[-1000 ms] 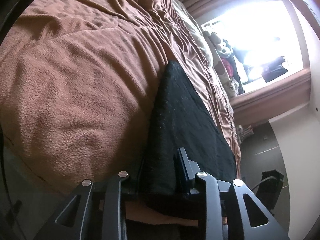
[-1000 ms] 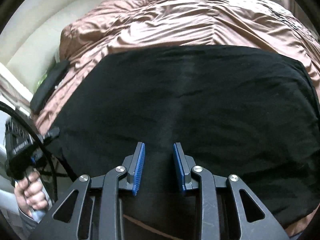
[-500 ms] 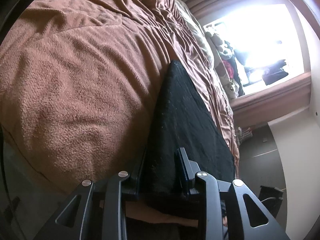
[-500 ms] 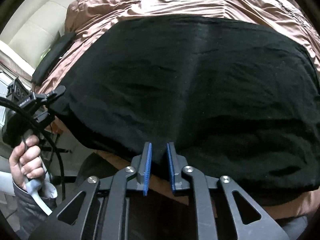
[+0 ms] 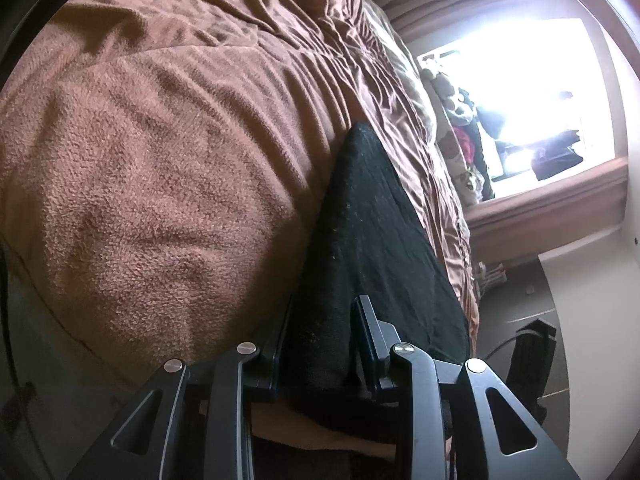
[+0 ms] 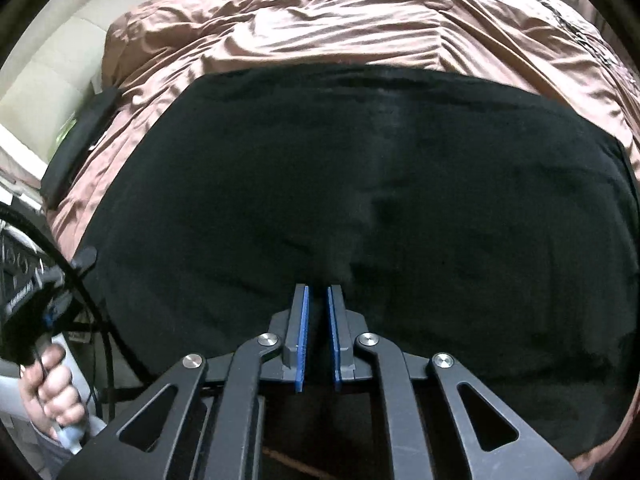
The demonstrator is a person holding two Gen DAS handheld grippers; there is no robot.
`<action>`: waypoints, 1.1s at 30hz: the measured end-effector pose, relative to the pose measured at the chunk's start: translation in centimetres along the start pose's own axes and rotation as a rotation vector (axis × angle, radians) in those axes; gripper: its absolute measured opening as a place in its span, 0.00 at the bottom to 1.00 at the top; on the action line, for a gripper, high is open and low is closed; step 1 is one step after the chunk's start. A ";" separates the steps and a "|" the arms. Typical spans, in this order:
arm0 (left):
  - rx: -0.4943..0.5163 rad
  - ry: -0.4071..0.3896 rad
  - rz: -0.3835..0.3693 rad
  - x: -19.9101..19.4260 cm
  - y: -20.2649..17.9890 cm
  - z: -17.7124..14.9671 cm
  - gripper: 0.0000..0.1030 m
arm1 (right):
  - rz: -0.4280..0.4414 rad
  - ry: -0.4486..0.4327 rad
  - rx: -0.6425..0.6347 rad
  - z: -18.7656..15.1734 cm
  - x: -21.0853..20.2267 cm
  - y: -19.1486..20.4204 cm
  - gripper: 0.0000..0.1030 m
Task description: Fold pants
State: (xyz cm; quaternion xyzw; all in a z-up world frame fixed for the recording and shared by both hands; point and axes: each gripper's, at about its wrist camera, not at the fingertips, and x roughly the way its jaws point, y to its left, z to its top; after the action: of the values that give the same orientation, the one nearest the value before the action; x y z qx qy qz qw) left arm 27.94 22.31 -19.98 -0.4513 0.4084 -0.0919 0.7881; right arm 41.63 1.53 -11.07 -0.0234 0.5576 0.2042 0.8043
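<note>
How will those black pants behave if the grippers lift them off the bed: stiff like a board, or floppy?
Probably floppy: the black pants lie in soft wrinkles, following the bumps of the brown bedspread. Likely not slippery, since the knit looks matte and fuzzy where the left gripper clamps a thick fold. Lifted from one edge, the rest would likely sag and unfold.

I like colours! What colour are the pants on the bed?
Black pants, plain; the right wrist view shows them best.

I see a big bed with a brown blanket point(image 5: 168, 184) and a shiny pink cover point(image 6: 340, 20). A bright window point(image 5: 532, 92) glows. The floor point(image 5: 516, 300) is dark.
</note>
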 end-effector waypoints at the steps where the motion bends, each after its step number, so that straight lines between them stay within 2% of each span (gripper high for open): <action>1: -0.003 -0.001 0.002 0.0 0.0 0.0 0.31 | -0.004 0.001 0.002 0.2 0.2 0.1 0.06; 12: -0.079 -0.014 0.016 1.0 -0.2 0.7 0.31 | -0.001 0.024 0.028 5.4 3.5 -0.8 0.05; 17: -0.090 -0.017 0.030 1.6 -0.5 1.1 0.31 | -0.007 0.026 0.052 8.1 5.1 -1.4 0.00; 21: -0.081 -0.023 0.051 2.0 -1.0 1.2 0.31 | -0.019 0.017 0.066 9.8 5.8 -1.8 0.00; 23: -0.067 -0.026 0.052 2.1 -1.4 1.1 0.24 | -0.056 -0.004 0.062 10.7 6.0 -1.8 0.00; 29: -0.026 -0.030 0.047 1.7 -2.2 1.2 0.15 | -0.069 -0.002 0.069 11.0 6.5 -1.6 0.00; 33: -0.019 -0.036 0.022 1.2 -2.7 1.3 0.14 | -0.025 0.014 0.063 9.7 5.6 -1.6 0.00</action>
State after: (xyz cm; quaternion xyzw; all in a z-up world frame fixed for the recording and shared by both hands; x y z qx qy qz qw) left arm 30.26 20.92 -18.21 -0.4558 0.3999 -0.0711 0.7920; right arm 52.49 4.36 -12.76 -0.0065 0.5690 0.1765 0.8031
